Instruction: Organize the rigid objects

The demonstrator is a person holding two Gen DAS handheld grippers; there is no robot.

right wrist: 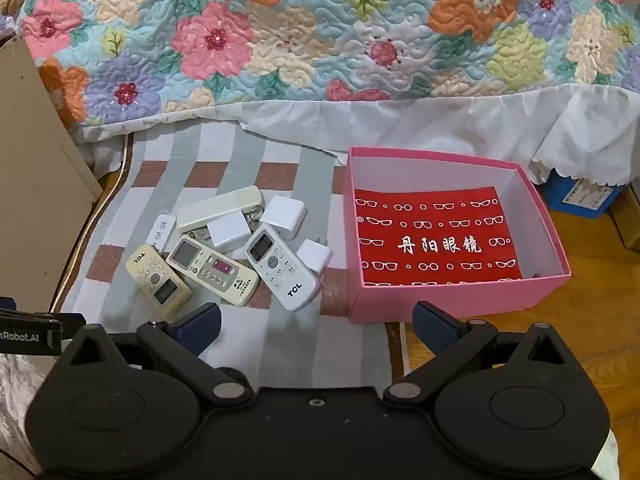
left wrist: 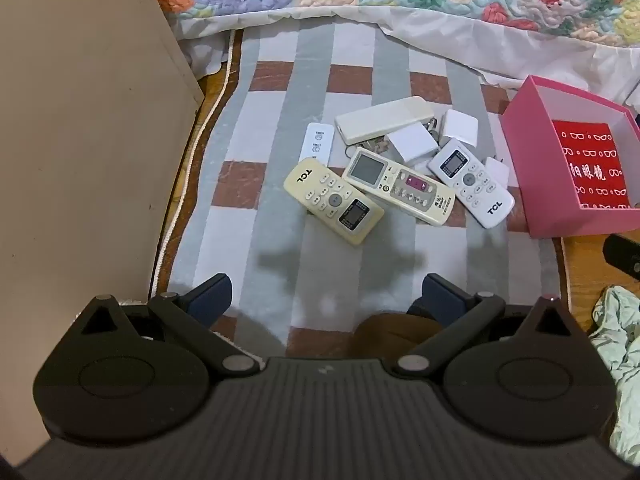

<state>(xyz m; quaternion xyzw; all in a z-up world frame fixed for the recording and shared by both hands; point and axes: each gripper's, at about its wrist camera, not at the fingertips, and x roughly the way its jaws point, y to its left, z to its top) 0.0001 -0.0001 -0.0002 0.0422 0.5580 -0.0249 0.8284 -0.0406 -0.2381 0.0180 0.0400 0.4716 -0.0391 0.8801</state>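
A pile of rigid things lies on a striped mat (left wrist: 256,128): a yellowed TCL remote (left wrist: 333,201) (right wrist: 157,279), a cream remote with a pink panel (left wrist: 400,187) (right wrist: 213,269), a white TCL remote (left wrist: 471,182) (right wrist: 281,266), a long cream remote (left wrist: 385,119) (right wrist: 220,208), a small white remote (left wrist: 317,142), keys (left wrist: 370,145) and white plug adapters (left wrist: 412,144) (right wrist: 283,216). A pink box (right wrist: 448,300) (left wrist: 520,152) with a red glasses-print liner stands right of the pile. My left gripper (left wrist: 326,294) is open and empty, short of the pile. My right gripper (right wrist: 316,326) is open and empty, before the box's near left corner.
A floral quilt (right wrist: 320,32) with a white skirt hangs over the bed behind the mat. A beige cabinet side (left wrist: 80,120) stands at the left. Wooden floor (right wrist: 580,340), a blue box (right wrist: 576,196) and a pale green cloth (left wrist: 620,340) lie at the right.
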